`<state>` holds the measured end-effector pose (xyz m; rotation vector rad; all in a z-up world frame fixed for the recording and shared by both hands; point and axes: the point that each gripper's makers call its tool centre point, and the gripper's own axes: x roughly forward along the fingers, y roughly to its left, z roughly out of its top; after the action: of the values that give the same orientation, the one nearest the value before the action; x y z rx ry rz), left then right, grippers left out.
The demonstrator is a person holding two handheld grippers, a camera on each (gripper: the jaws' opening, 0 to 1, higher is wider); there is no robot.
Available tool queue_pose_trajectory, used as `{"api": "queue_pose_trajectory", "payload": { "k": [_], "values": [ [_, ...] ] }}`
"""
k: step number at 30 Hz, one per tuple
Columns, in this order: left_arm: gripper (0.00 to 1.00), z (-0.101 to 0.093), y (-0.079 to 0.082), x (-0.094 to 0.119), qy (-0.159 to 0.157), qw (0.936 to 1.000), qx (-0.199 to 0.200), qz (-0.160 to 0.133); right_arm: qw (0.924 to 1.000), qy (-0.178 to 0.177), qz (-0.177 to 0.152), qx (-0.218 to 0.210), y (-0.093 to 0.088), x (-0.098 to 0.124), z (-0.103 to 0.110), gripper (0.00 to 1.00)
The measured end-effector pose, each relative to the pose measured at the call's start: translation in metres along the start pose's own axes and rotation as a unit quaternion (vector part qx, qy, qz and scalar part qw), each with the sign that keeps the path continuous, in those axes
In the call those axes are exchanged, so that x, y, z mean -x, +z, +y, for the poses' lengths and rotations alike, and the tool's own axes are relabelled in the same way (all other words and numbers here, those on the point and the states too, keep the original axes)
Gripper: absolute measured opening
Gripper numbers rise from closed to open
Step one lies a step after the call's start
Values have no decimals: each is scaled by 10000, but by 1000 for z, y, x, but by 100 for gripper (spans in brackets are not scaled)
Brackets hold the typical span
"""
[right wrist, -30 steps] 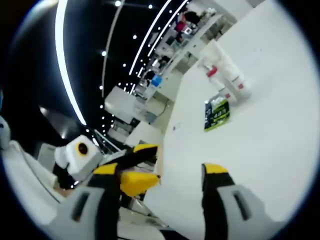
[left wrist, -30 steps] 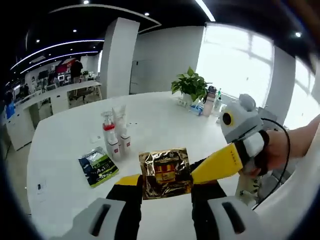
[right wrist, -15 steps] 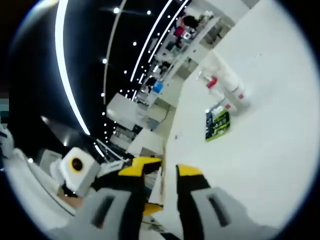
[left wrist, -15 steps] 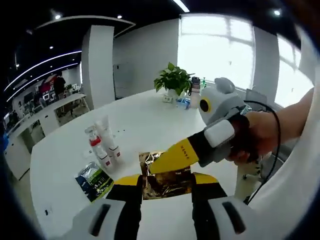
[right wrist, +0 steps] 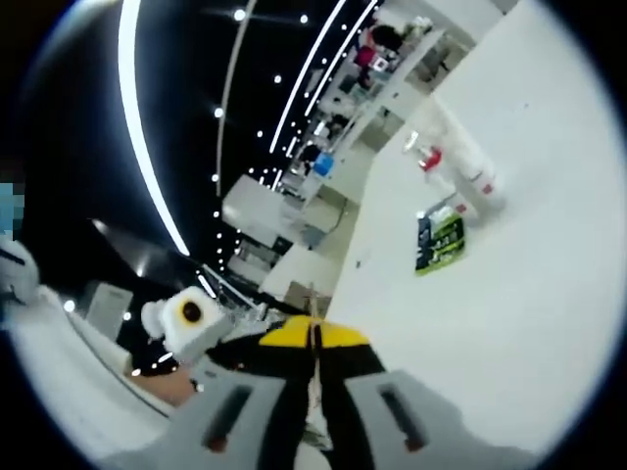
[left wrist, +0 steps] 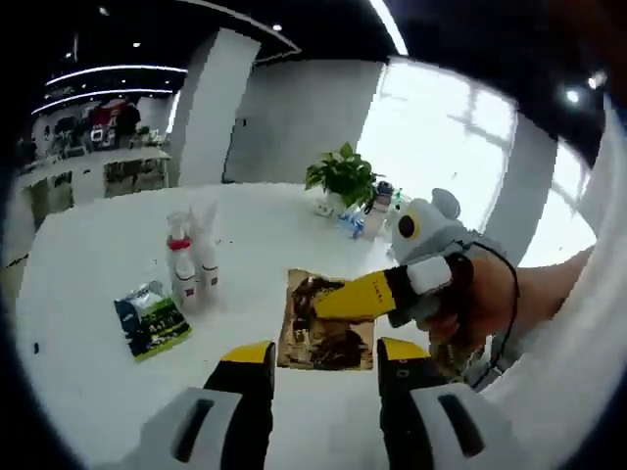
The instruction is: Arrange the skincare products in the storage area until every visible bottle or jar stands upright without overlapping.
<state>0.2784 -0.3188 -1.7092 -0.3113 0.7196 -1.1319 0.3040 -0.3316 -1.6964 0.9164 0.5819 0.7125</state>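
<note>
Above the white table (left wrist: 88, 392), at the six o'clock edge of the left gripper view, the left gripper (left wrist: 325, 360) shows its yellow-tipped jaws spread apart with nothing between them. Just past them, a gold foil sachet (left wrist: 326, 321) hangs in the air, pinched at its three o'clock edge by the right gripper (left wrist: 323, 305), which reaches in from the three o'clock side in a person's hand (left wrist: 470, 308). In the right gripper view the right gripper's jaws are pressed together on the thin edge of that sachet (right wrist: 314, 338), seen edge-on. Toward nine o'clock in the left gripper view, a small cluster of bottles and tubes (left wrist: 191, 259), one with a red band, stands upright on the table, and a green sachet (left wrist: 151, 320) lies flat just beside them at about seven o'clock. A potted plant (left wrist: 343, 176) and a few other bottles sit well apart at twelve o'clock. By my reading the task is only partly done: the cluster stands, but the gold sachet is not yet placed, and the green one lies flat.
</note>
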Motion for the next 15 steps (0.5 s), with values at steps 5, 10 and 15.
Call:
{"api": "queue_pose_trajectory", "payload": {
  "k": [5,10,15],
  "values": [
    [18,-5,6,15,-840,9833,1556,-429,9986,421,307,130,-12,3,16,1],
    [6,-7,10,24,-1164,9686,2104,-635,9971,636,406,58,-19,8,25,1],
    [1,-16,8,28,-1436,9637,2188,-531,9957,819,416,-104,-22,9,29,1]
  ]
}}
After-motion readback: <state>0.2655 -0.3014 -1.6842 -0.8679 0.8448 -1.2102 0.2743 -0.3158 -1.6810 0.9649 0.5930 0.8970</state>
